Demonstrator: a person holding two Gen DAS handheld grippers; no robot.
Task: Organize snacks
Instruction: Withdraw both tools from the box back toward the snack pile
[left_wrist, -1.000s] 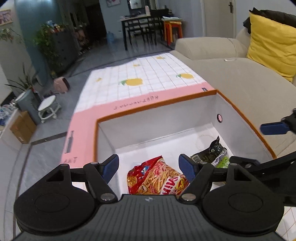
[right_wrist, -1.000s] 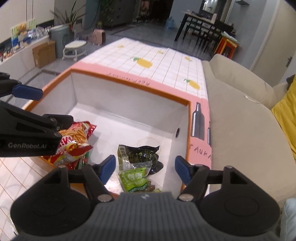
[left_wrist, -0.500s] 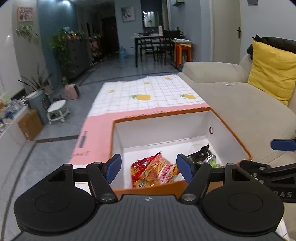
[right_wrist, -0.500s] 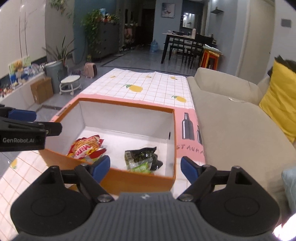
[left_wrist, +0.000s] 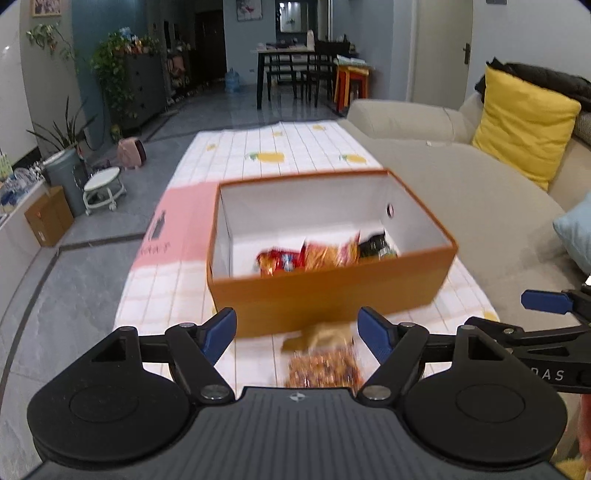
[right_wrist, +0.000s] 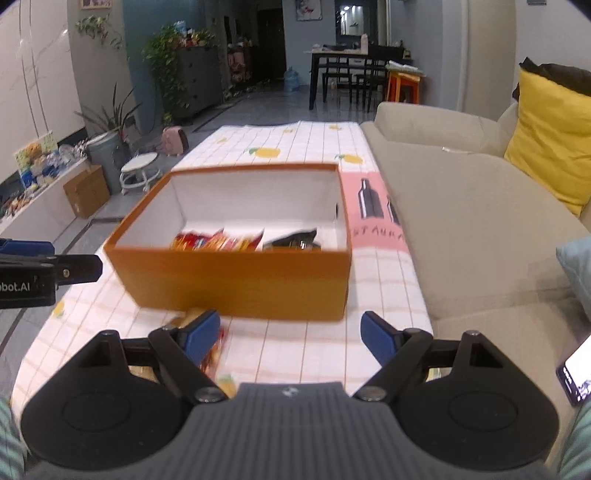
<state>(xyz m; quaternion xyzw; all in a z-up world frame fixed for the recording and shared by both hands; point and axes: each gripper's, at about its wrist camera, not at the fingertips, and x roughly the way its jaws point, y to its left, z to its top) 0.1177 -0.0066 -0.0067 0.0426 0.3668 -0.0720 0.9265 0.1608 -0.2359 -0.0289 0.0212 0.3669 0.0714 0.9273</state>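
1. The left gripper has its blue-padded fingers spread wide and holds nothing; it hangs above the near end of the counter, short of the box.
2. Between and just below those fingers lies a blurred snack packet, tan at its top and speckled orange-brown below, flat on the checked cloth and just in front of the box's near wall.
3. The right gripper is likewise spread wide and empty, over the counter's near edge; a blurred red and yellow wrapper shows just behind its left finger.
4. The orange cardboard box stands open-topped on the counter, white inside. In it a red and orange chip bag lies against the near wall, with a dark bag beside it toward the sofa.
5. A pink strip printed with bottles lies on the cloth under the box.
6. A beige sofa with a yellow cushion runs along the counter's right side.
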